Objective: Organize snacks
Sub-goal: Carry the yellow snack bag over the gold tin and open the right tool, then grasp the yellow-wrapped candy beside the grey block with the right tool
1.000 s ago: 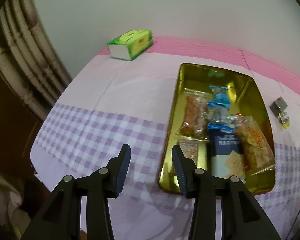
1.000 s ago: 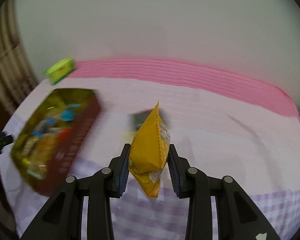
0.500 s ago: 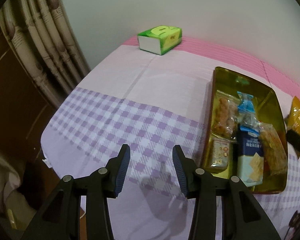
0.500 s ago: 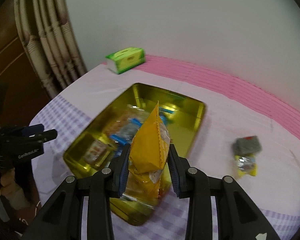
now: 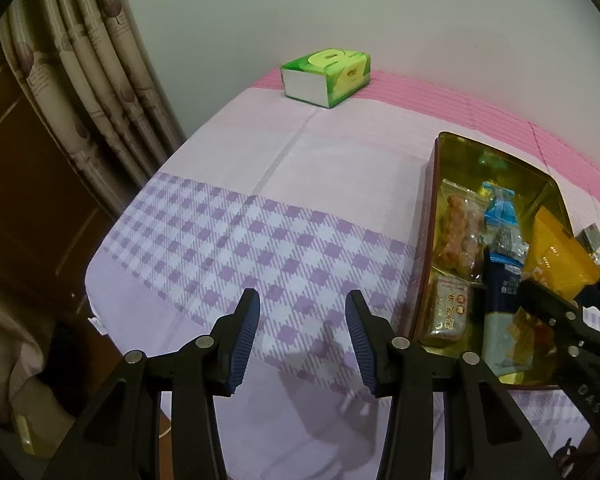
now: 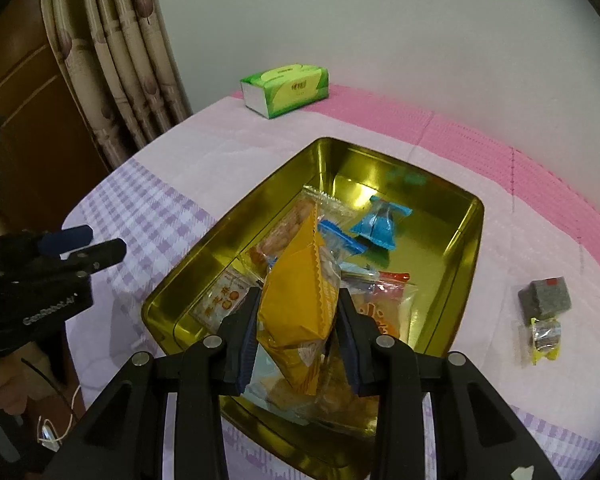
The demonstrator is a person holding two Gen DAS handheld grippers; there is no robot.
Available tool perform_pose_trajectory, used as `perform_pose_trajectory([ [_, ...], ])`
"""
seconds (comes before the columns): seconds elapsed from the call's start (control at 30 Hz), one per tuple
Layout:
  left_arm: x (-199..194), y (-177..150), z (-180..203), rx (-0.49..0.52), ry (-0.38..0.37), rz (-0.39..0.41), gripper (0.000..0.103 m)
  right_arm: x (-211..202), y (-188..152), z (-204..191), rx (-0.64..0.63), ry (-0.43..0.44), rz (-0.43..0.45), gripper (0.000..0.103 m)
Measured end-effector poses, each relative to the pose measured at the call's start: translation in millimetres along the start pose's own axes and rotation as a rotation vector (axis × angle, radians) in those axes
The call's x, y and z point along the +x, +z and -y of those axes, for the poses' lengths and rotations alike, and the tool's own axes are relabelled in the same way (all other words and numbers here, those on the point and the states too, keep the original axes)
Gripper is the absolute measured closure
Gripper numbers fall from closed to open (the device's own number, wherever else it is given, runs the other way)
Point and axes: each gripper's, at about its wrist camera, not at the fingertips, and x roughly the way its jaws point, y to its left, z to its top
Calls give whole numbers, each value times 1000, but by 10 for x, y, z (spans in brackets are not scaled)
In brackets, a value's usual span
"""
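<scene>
Holding a yellow snack bag point(image 6: 296, 300) between its blue pads, the right gripper point(image 6: 298, 320) was closed on it and hung above the near end of the gold tin tray point(image 6: 466, 240). The bag stood upright, with its zigzag edge at 12 o'clock. Under it, the tray already carried several snacks: a blue wrapped candy point(image 6: 380, 224) toward 1 o'clock, a clear packet of brown pieces point(image 5: 458, 232), a small square biscuit pack point(image 5: 448, 312) and a dark blue cracker pack point(image 5: 502, 292).

The left gripper point(image 5: 302, 336) was at 9 o'clock of the tray, over the purple checked cloth point(image 5: 260, 248) that covered the bench. Its jaws stood narrowly apart with nothing between them, and its pads touched nothing.

On the cloth at 3 o'clock of the tray, well apart from it, lay a grey block point(image 6: 544, 296), and just beside it, at its 6 o'clock, a small yellow wrapped sweet point(image 6: 544, 336). A green tissue box point(image 6: 286, 88) sat at 11 o'clock on the pink band near the wall. A curtain point(image 6: 120, 64) hung at 10 o'clock.
</scene>
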Motion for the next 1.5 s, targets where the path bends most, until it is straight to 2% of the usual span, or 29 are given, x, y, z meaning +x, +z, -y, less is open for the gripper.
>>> perform_pose_trajectory([
  [0.77,-5,2,24,-1,-4,-6,54,138,2,-42,-4,-6,-26,66],
  [0.97,-4,0,35,-1,-5,-8,54,69,41,-29,-1,-4,-5,59],
  [1.5,10,-13,65,4,-4,-6,53,-264,113,259,79,-24,71,59],
])
